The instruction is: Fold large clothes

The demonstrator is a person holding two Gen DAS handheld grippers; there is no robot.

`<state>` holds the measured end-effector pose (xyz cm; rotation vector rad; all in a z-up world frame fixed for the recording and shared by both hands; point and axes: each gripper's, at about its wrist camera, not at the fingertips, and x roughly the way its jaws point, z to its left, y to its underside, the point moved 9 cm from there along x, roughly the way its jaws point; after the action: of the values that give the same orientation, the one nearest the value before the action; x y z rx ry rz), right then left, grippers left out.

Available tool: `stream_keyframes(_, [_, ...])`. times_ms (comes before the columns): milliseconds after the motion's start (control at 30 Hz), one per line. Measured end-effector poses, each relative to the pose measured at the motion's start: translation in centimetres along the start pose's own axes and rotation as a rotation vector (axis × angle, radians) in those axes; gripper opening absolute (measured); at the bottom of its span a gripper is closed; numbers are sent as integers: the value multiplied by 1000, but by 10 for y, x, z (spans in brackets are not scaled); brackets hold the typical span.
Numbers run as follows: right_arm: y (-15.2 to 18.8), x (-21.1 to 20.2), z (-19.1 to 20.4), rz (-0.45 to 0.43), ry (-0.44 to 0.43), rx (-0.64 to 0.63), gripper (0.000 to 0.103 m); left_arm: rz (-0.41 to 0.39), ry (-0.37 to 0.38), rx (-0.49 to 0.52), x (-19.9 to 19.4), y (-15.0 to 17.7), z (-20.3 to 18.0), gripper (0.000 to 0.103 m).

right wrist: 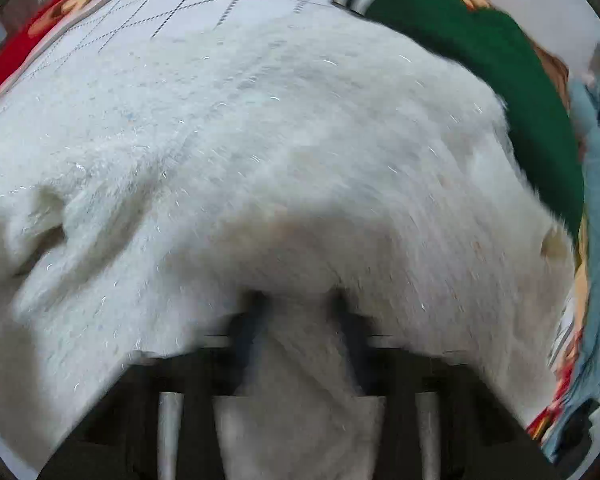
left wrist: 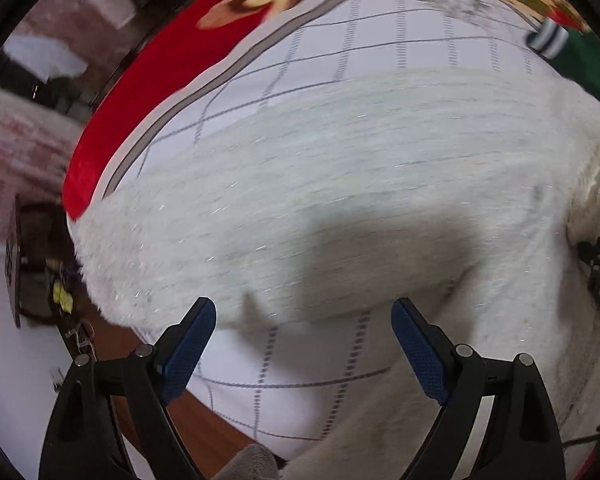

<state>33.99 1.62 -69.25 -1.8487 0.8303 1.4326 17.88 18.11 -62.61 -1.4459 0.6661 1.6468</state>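
- Left wrist view: the left gripper (left wrist: 302, 344) hangs with its jaws wide and empty above the fuzzy white garment (left wrist: 340, 184), which lies across the checked sheet (left wrist: 380, 28), long axis running roughly from 9 to 3 o'clock. A green garment (left wrist: 580, 64) sits at 1 o'clock.
- Right wrist view: the right gripper (right wrist: 300, 328) (badly blurred) has a bunch of the white garment between its narrow jaws. My worry is that the slippery fluff slides out mid-lift, or drags the green garment along.
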Motion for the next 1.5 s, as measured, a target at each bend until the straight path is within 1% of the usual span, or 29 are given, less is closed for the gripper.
stream_keyframes(33, [-2, -4, 4, -12, 18, -11, 17, 2, 5, -16, 1, -1, 5, 90])
stream_keyframes(133, [2, -26, 27, -48, -2, -91, 16, 19, 31, -71, 6, 3, 22, 90])
stream_keyframes(167, [8, -27, 33, -40, 3, -130, 16, 27, 39, -86, 7, 4, 28, 90])
stream_keyframes(200, [18, -23, 41, 1, 4, -175, 16, 36, 52, -99, 9, 4, 33, 90])
stream_keyframes(233, [24, -23, 45, 23, -19, -178, 19, 43, 58, -106, 12, 3, 34, 90])
stream_keyframes(300, [28, -31, 46, 15, -68, -141, 22, 53, 73, -141, 14, 4, 46, 90])
stream_keyframes(367, [31, -47, 42, -4, -197, -47, 33, 55, 108, -180, 16, 2, 55, 90])
stream_keyframes(400, [33, -59, 35, -15, -279, 38, 44, 59, 125, -205, 16, 3, 57, 90])
stream_keyframes(433, [33, -66, 26, -27, -301, 102, 55, 68, 159, -242, 17, 4, 62, 90])
stream_keyframes(533, [38, -80, 2, -34, -360, 304, 58, 131, 300, -409, 32, 7, 73, 90])
stream_keyframes(600, [38, -75, -13, -19, -371, 417, 58, 173, 393, -567, 50, 6, 82, 90])
stream_keyframes(633, [35, -71, -19, -6, -376, 470, 58, 184, 446, -671, 62, 3, 89, 88])
stream_keyframes(667, [41, -67, -24, 7, -382, 528, 58, 181, 469, -725, 68, 0, 93, 88])
stream_keyframes(700, [36, -63, -26, 16, -387, 562, 58, 173, 477, -784, 75, -3, 100, 88])
stream_keyframes(767, [45, -51, -32, 34, -408, 643, 58, 121, 475, -896, 81, -12, 112, 87])
stream_keyframes(800, [48, -48, -33, 41, -416, 664, 58, 91, 442, -913, 78, -16, 114, 75])
stream_keyframes(833, [52, -44, -32, 51, -418, 679, 58, 43, 376, -918, 75, -23, 121, 67])
stream_keyframes(900, [46, -37, -36, 60, -409, 686, 58, -33, 285, -891, 69, -36, 128, 14])
stream_keyframes(933, [45, -34, -37, 59, -402, 692, 58, -58, 261, -867, 67, -45, 127, 9])
stream_keyframes(1033, [46, -28, -42, 55, -376, 712, 58, -122, 190, -795, 59, -64, 127, 7])
stream_keyframes(1100, [48, -27, -47, 45, -380, 739, 58, -189, 137, -711, 43, -80, 122, 6])
stream_keyframes(1167, [46, -28, -54, 27, -389, 767, 58, -289, 83, -592, 9, -98, 115, 6])
stream_keyframes(1233, [49, -30, -68, 17, -343, 769, 58, -380, 60, -486, -22, -110, 106, 6])
stream_keyframes(1267, [53, -32, -76, 18, -303, 759, 58, -435, 40, -412, -46, -118, 91, 6])
stream_keyframes(1300, [56, -32, -87, 31, -215, 730, 64, -462, 42, -375, -57, -125, 81, 6])
stream_keyframes(1333, [58, -32, -93, 44, -164, 706, 74, -495, 35, -325, -72, -130, 66, 6])
stream_keyframes(1367, [59, -31, -99, 46, -145, 697, 76, -526, 22, -276, -85, -134, 52, 6])
stream_keyframes(1433, [60, -32, -107, 36, -182, 725, 76, -587, 28, -166, -117, -134, 14, 5])
stream_keyframes(1500, [68, -37, -123, 24, -212, 754, 76, -626, 47, -80, -135, -134, -23, 5])
